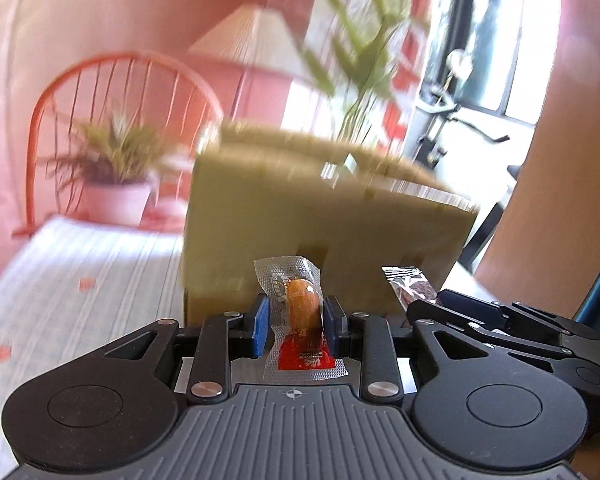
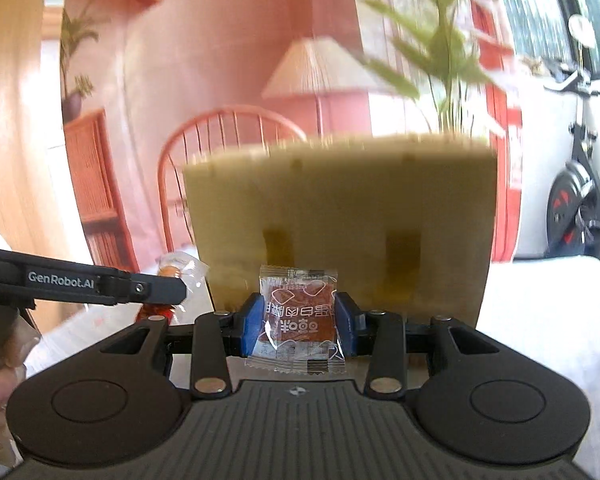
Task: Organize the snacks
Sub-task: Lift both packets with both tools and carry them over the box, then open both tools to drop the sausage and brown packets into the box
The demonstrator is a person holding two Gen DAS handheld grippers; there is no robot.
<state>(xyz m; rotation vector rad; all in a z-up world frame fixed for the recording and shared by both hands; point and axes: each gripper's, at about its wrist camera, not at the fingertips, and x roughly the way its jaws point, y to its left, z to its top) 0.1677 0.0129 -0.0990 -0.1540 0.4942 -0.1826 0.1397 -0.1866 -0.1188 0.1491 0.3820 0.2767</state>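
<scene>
Gripping one snack each, the left gripper (image 1: pixel 296 320) is pinching a sausage packet (image 1: pixel 300 312) and the right gripper (image 2: pixel 298 318) a brown sachet (image 2: pixel 298 312), both facing the cardboard box (image 2: pixel 340 216), probably for dropping in.

A table covered with a pale striped tablecloth (image 1: pixel 80 264) dotted with small red marks fills the lower left of the left wrist view, and shows as washed-out white at the lower right of the right wrist view. A blurred tan wooden box (image 1: pixel 324 216) stands on it at frame centre. Whether the pink plant pot (image 1: pixel 118 202) at the far edge, middle left, rests on the table cannot be told.
</scene>
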